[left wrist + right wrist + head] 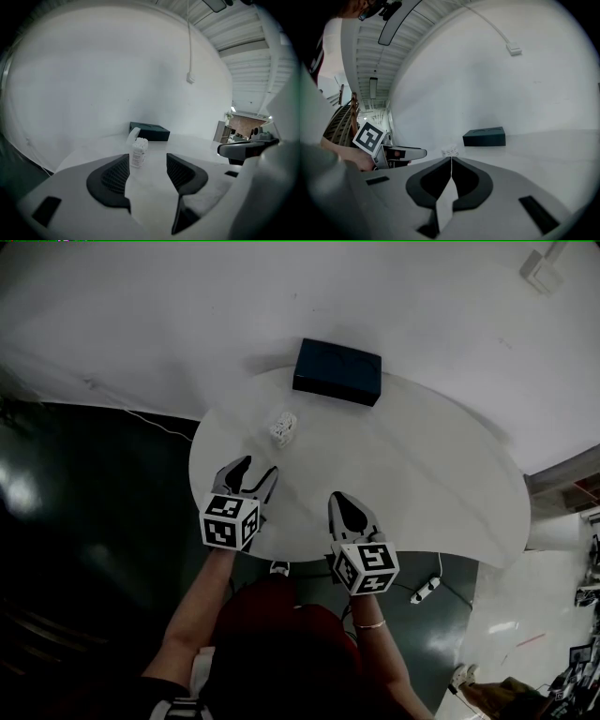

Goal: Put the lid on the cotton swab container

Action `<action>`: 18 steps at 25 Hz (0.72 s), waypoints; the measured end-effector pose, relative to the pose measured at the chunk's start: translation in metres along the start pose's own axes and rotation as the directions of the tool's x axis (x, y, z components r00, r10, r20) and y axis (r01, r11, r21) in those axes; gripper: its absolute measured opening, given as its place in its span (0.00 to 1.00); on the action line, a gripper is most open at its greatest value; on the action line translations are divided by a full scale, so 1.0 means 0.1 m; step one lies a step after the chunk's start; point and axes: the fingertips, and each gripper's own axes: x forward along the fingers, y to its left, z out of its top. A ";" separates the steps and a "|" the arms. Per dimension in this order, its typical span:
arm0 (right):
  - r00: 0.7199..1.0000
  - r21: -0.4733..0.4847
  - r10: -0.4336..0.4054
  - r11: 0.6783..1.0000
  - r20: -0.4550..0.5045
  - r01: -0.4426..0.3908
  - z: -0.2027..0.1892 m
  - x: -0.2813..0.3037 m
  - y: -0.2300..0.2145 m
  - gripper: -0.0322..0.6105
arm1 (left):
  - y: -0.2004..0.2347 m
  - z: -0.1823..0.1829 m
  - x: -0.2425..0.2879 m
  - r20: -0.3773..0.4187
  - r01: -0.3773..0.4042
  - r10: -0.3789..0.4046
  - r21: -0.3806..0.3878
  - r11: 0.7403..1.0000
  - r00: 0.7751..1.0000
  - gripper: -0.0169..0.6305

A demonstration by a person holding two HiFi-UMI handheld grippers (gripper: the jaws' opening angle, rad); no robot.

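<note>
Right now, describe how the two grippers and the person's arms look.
Both the left gripper and right gripper have pale grey bodies with black ribbed pads, each carrying a white cube printed with black square markers. The forearms are bare; a thin bracelet circles the right wrist.

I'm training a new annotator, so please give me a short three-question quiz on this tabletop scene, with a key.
1. True or false: the left hand-held gripper grips the cotton swab container.
2. Whose jaws are shut together? A: left hand-held gripper. B: right hand-held gripper.
3. What lies at the far edge of the table, behind the container?
Key: 1 false: its jaws stand apart and the container stands beyond them, untouched. 2 B. 3 a dark box.
</note>
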 end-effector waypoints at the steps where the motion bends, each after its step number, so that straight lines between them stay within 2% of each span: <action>1: 1.000 0.003 -0.007 1.000 -0.004 0.007 0.01 0.03 -0.02 0.07 | 0.01 -0.01 0.06 -0.010 0.006 -0.006 0.003 1.000 1.000 0.38; 11: 0.997 0.010 -0.063 0.998 -0.033 0.063 0.00 0.28 -0.21 0.07 | 0.17 -0.14 0.56 -0.097 0.014 -0.014 -0.007 1.000 0.995 0.43; 18: 0.995 0.008 -0.091 0.996 -0.041 0.092 0.05 0.38 -0.32 0.07 | 0.27 -0.20 0.82 -0.136 0.008 -0.006 0.016 1.000 0.991 0.43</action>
